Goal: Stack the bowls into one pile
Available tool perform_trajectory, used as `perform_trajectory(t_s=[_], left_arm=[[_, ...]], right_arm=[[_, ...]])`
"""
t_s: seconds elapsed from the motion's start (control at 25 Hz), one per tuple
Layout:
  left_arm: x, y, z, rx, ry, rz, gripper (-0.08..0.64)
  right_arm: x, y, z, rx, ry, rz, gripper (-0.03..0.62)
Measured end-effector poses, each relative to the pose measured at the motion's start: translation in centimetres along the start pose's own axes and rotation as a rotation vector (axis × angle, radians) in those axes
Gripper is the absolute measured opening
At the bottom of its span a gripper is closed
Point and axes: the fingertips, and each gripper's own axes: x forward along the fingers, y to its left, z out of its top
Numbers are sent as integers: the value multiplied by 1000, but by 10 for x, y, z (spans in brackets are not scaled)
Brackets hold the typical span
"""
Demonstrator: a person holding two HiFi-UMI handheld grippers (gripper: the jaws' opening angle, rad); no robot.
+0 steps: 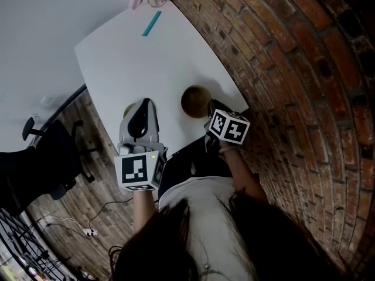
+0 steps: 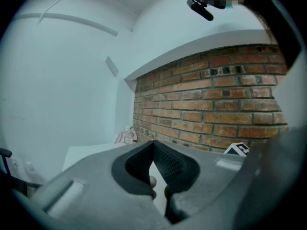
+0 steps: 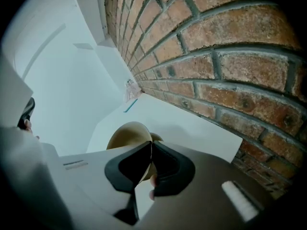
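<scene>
Bowl: I make out one round bowl (image 1: 195,100), dull tan to olive, with a darker hollow. I can't tell whether more are nested inside it.
Bowl surface: smooth and matte, with a thin wall and a fine, even rim. From above it reads as a plain circle.
Bowl position: it sits on the near part of the white table (image 1: 135,63), close to the edge by the brick wall (image 1: 293,69). In the right gripper view its opening tips towards the camera. I can't tell whether its base rests on the tabletop.
Right gripper: the right gripper (image 3: 150,150) has its jaws clamped on the bowl's near rim, and the thin edge runs up between the two black pads.
Left gripper: the left gripper (image 2: 153,145) has its jaws together at the tips with nothing between them. In the head view it is over the table to the left of the bowl and apart from it.
Pads: black with a fine mesh-like texture, set in grey moulded shells.
Marker cubes: each gripper carries a boxy white cube with black square patterns.
Table: flat, smooth white top with angled corners.
Teal strip: a narrow, flat teal strip (image 1: 152,23) lies towards the far end of the table, well apart from the bowl.
Wall: rough red-brown bricks with grey mortar lines.
</scene>
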Motion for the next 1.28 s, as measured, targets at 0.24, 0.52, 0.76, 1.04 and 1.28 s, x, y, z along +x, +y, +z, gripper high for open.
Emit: perform_trajectory(t_s=[0.24,0.52,0.76,1.04,1.28], left_arm=[[3,2,-5,-7,14,14,0],[7,7,-12,-12,34,28,0],[12,10,-14,-21,43,34,0],[19,10,-16,-22,51,28,0],[19,10,-18,-18,58,28,0]], right_arm=[[6,-6,-3,-4,19,-9,17],[13,-11,-5,-15,38,-26,18],[20,-10,-4,-22,41,-26,19],[24,-10,-2,-40,42,-27,26],[24,-12,-3,-53,42,-37,28]])
